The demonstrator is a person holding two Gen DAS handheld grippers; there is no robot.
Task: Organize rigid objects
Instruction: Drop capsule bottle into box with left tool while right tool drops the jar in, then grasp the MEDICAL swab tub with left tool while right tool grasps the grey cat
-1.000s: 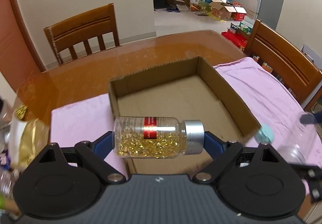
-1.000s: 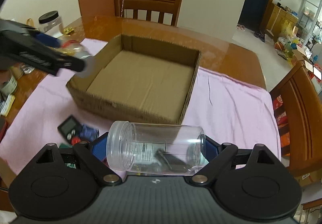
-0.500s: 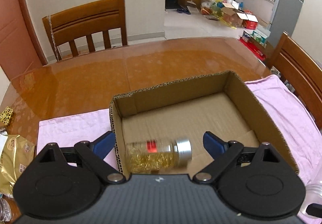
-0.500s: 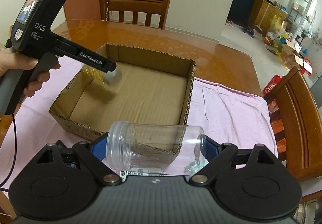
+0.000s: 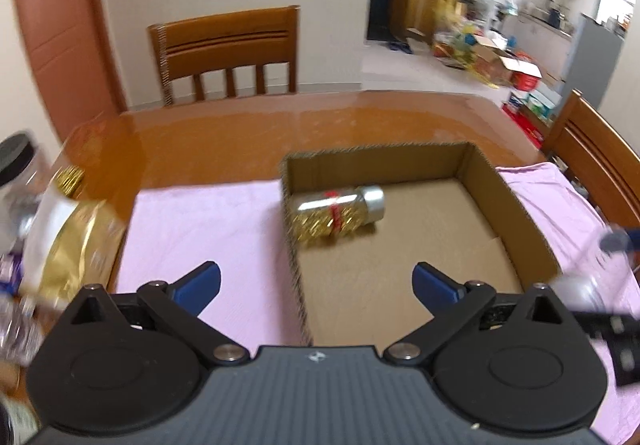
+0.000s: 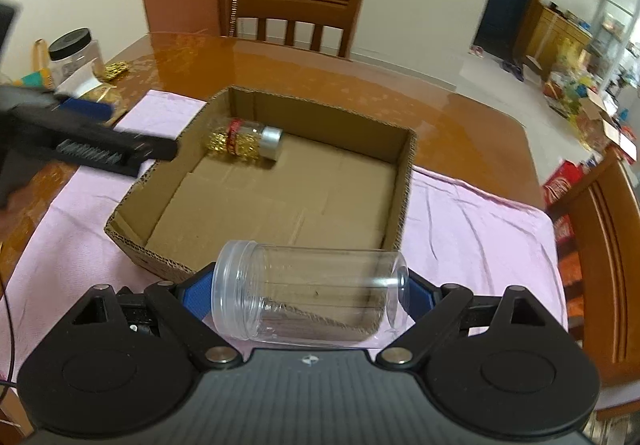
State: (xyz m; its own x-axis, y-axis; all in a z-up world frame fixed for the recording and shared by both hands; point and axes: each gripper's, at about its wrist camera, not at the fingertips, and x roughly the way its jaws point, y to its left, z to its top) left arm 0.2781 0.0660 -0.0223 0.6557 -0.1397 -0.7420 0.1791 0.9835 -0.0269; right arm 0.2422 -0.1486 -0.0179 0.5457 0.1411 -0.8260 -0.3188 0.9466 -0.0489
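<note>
A bottle of golden capsules (image 5: 338,215) with a silver cap lies on its side in the far left corner of the open cardboard box (image 5: 516,209). My left gripper (image 5: 316,283) hangs above the box's near left wall, jaws opening wide, nothing between them. In the right wrist view the same bottle (image 6: 244,141) rests in the box (image 6: 406,185), and the left gripper (image 6: 92,125) shows at the left edge. My right gripper (image 6: 308,293) is shut on a clear, lidless plastic jar (image 6: 308,293) held sideways just before the box's near wall.
A pink cloth (image 6: 472,221) covers the near part of the brown table (image 6: 280,65). A black-lidded jar (image 6: 74,53), gold packets (image 5: 80,245) and small items crowd the table's left end. Wooden chairs (image 6: 296,13) stand behind and at the right.
The left gripper let go of the capsule bottle, which now lies in the box, and drew back to the left with wider jaws. The right gripper carried the clear jar closer to the box.
</note>
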